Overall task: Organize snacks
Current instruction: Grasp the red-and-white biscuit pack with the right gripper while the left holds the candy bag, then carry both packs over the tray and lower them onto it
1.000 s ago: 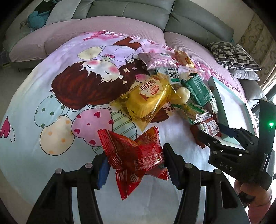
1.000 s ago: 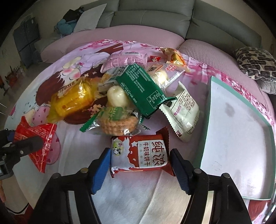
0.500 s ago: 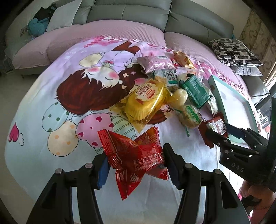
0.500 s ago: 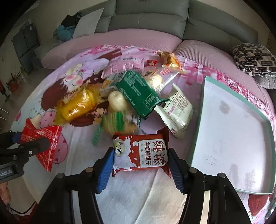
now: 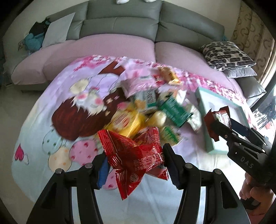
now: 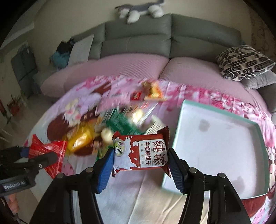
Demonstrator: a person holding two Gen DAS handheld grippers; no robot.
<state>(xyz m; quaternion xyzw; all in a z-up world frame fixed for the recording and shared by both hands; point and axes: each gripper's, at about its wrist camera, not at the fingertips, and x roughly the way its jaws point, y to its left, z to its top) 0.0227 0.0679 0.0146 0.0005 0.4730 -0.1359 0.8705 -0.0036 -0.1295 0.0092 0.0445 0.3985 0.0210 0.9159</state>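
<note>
Looking along the left gripper (image 5: 136,162), the snack heap (image 5: 155,110) in the middle of the cartoon-print cloth (image 5: 43,120) is smeared by motion, so most wrappers cannot be read; a yellow packet (image 5: 126,122) and a green packet (image 5: 174,110) stand out by colour only. Both blue-padded fingers (image 5: 103,169) press on a crumpled red packet (image 5: 132,155), held clear above the cloth, with its lower tail hanging between the finger arms. At the right edge the right gripper (image 5: 220,121) points toward the teal tray (image 5: 209,146), and a hand (image 5: 255,194) beneath it is cut off by the frame.

Seen from the right wrist, the heap is again blurred. The right gripper's pads (image 6: 106,167) have just been closing and now clamp a dark-red biscuit packet (image 6: 141,151) by its two ends, about half open, lifted off the cloth just left of the tray, whose near corner the packet partly covers. The tray's floor is bare. At far left the other gripper shows side-on, pinching its red packet, its body cut by the frame. A grey sofa (image 6: 138,41) lies behind, with a plush toy (image 6: 139,10) on its backrest.
</note>
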